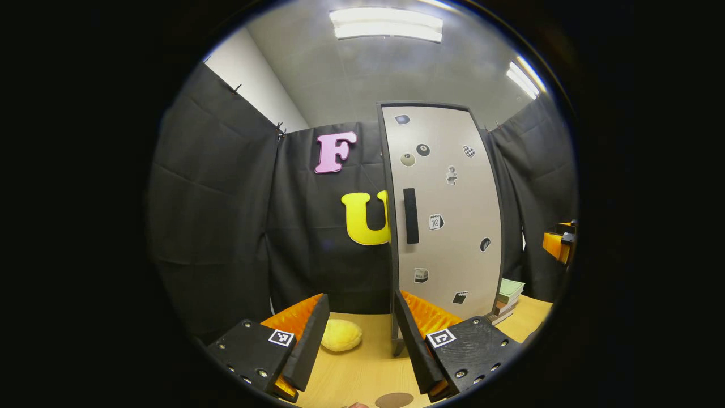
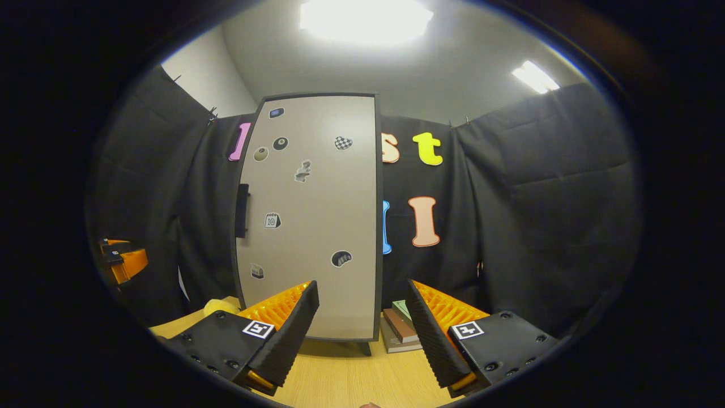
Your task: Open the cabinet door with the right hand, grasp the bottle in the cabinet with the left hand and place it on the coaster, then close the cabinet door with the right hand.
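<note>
Two tools hang with jaws spread and nothing between them: the left tool [image 1: 357,340] and the right tool [image 2: 362,334], both low over the pale wooden tabletop [image 2: 340,379] in front of the tall grey cabinet with a dark frame [image 2: 311,215]. Its sticker-dotted door is shut, so the bottle cannot be seen and presumably stands behind it. Nearest the left tool, well in front of the cabinet, lies the flat brown round coaster [image 1: 394,400], where the bottle is meant to end up.

Opening comes first, by my reading. The slim black vertical handle [image 1: 410,216] sits on the cabinet door's left edge as both views show it, about halfway up. The right tool would do well to rise to that height, straddle the handle with both fingers, close firmly, then pull along an arc so the door swings on its far edge without dragging the cabinet.

A soft yellow rounded lump [image 1: 341,335] rests on the tabletop left of the cabinet's foot, near the door's likely sweep and the left tool's route in. A small stack of books [image 2: 399,328] lies at the cabinet's right foot, clear of the handle side
</note>
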Action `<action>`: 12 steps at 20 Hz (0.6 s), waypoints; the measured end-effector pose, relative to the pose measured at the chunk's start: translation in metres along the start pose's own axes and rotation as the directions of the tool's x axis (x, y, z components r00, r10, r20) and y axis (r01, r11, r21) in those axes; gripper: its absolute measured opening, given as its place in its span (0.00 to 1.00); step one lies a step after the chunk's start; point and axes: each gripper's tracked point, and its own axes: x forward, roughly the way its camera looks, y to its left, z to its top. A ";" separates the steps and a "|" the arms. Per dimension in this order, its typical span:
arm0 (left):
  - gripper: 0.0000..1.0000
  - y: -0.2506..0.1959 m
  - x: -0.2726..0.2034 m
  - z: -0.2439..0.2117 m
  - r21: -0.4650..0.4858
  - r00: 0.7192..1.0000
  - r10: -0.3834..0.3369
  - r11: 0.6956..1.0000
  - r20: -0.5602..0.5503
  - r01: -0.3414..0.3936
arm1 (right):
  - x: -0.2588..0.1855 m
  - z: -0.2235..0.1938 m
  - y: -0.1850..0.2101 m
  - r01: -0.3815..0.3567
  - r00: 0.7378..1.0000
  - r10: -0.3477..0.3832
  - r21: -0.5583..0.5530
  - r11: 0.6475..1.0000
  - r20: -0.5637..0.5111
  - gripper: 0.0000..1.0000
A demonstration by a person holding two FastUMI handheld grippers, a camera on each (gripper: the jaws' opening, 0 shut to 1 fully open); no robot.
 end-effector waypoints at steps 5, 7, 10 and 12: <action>0.67 0.017 -0.008 0.001 0.008 1.000 0.023 1.000 0.003 -0.023 | 0.008 0.009 0.017 -0.032 0.999 0.032 -0.007 0.999 -0.001 0.98; 0.67 0.025 -0.011 -0.001 0.013 0.999 0.037 0.999 0.000 -0.037 | 0.014 0.014 0.028 -0.053 0.999 0.053 -0.013 0.998 -0.002 0.98; 0.67 0.042 -0.016 0.000 0.030 0.998 0.063 0.998 0.003 -0.063 | 0.024 0.024 0.044 -0.084 0.996 0.084 -0.026 0.996 0.004 0.98; 0.67 0.056 -0.020 0.001 0.042 0.996 0.084 0.996 0.007 -0.084 | 0.033 0.031 0.057 -0.106 0.994 0.107 -0.032 0.994 0.008 0.97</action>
